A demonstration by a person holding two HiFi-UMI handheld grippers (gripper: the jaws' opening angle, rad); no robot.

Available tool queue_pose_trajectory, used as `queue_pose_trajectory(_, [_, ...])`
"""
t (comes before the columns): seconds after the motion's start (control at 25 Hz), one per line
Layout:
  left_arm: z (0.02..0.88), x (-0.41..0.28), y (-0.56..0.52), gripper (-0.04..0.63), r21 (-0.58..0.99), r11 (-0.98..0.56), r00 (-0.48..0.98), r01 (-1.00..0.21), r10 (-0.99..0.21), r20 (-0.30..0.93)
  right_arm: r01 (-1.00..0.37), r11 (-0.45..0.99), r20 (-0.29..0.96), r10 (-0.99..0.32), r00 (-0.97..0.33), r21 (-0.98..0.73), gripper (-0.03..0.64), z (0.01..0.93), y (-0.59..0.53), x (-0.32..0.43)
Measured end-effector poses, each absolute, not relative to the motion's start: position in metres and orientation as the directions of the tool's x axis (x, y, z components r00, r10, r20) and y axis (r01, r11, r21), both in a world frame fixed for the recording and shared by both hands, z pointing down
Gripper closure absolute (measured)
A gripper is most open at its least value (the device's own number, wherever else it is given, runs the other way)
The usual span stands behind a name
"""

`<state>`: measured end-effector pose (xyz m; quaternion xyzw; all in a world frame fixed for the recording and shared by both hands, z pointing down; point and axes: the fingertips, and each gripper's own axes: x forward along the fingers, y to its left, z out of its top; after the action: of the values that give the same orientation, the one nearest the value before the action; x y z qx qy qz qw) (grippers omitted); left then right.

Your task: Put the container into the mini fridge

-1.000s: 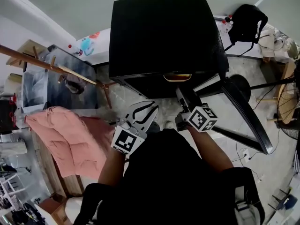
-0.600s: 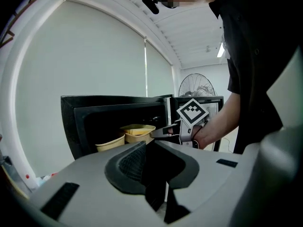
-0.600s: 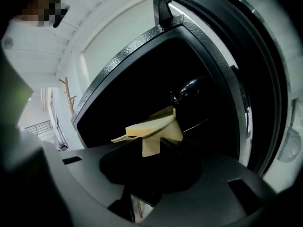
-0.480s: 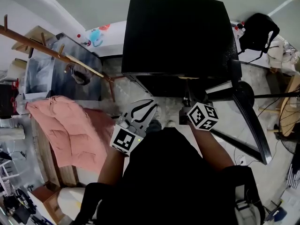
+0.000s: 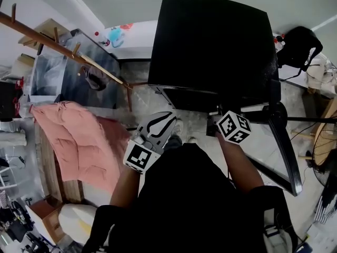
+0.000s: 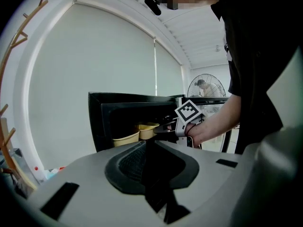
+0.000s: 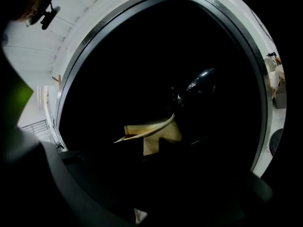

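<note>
I find the container (image 6: 147, 129) already inside the open mini fridge (image 5: 210, 41), centre frame, with the right gripper (image 6: 161, 128) at its rim, jaws just closing, grip indiscernible in the dark, the left gripper (image 6: 150, 150) clenched empty, and withdrawal apparently outstanding.

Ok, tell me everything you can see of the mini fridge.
The mini fridge is a black box with a flat top, pale floor around it, its door swung open to the right. The inside is dark and holds pale yellow tubs. The right gripper reaches into the opening, jaws just closing; whether they hold anything is too dark to tell.
</note>
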<state>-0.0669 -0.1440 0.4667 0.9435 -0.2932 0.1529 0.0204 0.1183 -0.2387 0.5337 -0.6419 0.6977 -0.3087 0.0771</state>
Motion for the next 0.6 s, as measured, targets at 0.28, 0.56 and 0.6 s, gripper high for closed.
queue_pose_trajectory(0.28, [0.464,-0.068,-0.15,0.529,0.002,-0.814,0.785,-0.581,-0.561,0.262,-0.86,0.007,0.299,-0.936,-0.186,-0.511,0.502,0.534,-0.228,0.112])
queue_pose_trajectory(0.56, [0.457,-0.063,-0.157,0.529,0.025,-0.775,0.758,-0.632,-0.611,0.227,-0.861,0.045,0.291,-0.931,-0.22,-0.507,0.505,0.525,-0.202,0.112])
queue_pose_trajectory(0.6, [0.455,-0.063,-0.157,0.529,0.028,-0.768,0.754,-0.64,-0.62,0.218,-0.865,0.058,0.287,-0.931,-0.227,-0.498,0.506,0.523,-0.197,0.111])
